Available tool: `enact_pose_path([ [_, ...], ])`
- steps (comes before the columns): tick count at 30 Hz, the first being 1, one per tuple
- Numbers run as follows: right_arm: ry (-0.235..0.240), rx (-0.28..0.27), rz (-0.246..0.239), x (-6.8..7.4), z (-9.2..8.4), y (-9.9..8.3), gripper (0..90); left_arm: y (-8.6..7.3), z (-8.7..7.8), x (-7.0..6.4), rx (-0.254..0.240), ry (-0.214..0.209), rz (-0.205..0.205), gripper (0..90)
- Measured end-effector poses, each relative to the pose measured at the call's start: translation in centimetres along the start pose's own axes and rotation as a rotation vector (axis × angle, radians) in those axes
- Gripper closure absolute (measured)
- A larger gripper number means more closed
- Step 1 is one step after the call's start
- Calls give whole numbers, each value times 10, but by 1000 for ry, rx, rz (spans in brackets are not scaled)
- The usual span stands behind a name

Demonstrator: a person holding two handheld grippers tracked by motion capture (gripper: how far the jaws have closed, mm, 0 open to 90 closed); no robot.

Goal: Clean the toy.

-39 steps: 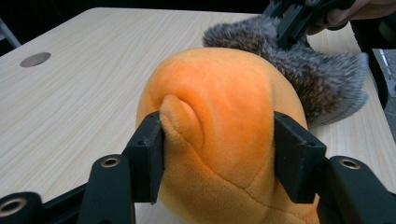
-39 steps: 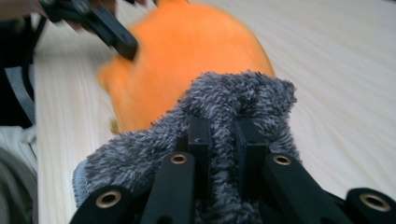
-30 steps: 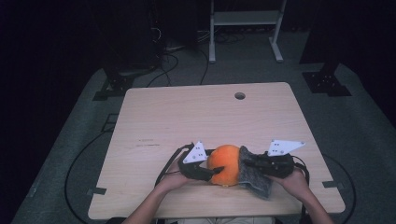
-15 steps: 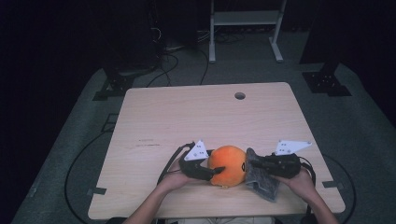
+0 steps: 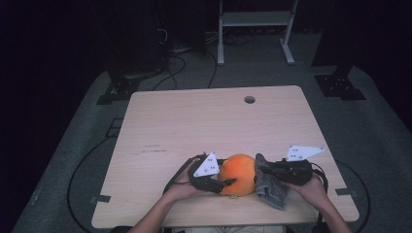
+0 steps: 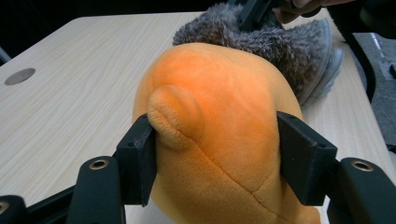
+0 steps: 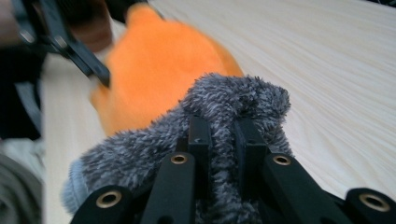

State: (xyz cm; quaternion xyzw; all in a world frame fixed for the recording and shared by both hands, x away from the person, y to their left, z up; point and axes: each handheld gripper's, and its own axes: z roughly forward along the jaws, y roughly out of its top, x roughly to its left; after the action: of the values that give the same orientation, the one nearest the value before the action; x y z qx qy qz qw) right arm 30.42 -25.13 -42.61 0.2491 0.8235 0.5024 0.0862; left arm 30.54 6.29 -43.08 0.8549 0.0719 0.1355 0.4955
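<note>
Left gripper (image 5: 224,183), lower centre of the high view: fingers have just been closing and now clamp the orange plush (image 5: 239,174), steadying it on the counter (image 5: 194,121). Right gripper (image 5: 266,171): fingers pinch the grey fuzzy cloth (image 5: 272,194) tightly, likely to pull it along the plush

Bright orange plush toy (image 5: 239,174), its fabric shading slightly darker along the seam and around a small rounded nub, near the table's front edge. Just beside it, a fuzzy cloth (image 5: 271,187) in flecked charcoal grey, paler grey at its hem. Black jaws on both grippers, brass-coloured screw heads, pale grey three-cornered plates on top. Table (image 5: 194,121) in light wood grain; floor dark grey.
</note>
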Motion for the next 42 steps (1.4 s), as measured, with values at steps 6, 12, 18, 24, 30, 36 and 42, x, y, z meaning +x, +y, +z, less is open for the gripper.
enact_pose_path([
  [6,55,-44,-67,18,10,16,789,-2,-2,0,5,-7,8,361],
  [12,-13,2,-17,4,5,3,791,-2,-2,1,2,-6,2,353],
  [18,42,-86,-90,26,9,23,791,0,1,-2,4,9,23,353],
  [24,-34,-16,-121,24,15,21,796,0,1,-2,0,0,16,353],
  [30,1,-72,-85,22,7,20,795,1,4,-4,0,9,35,354],
  [36,6,-50,-155,35,18,27,794,2,3,-4,5,4,39,355],
  [42,-59,-8,-96,18,8,15,796,1,3,-4,5,3,36,354],
])
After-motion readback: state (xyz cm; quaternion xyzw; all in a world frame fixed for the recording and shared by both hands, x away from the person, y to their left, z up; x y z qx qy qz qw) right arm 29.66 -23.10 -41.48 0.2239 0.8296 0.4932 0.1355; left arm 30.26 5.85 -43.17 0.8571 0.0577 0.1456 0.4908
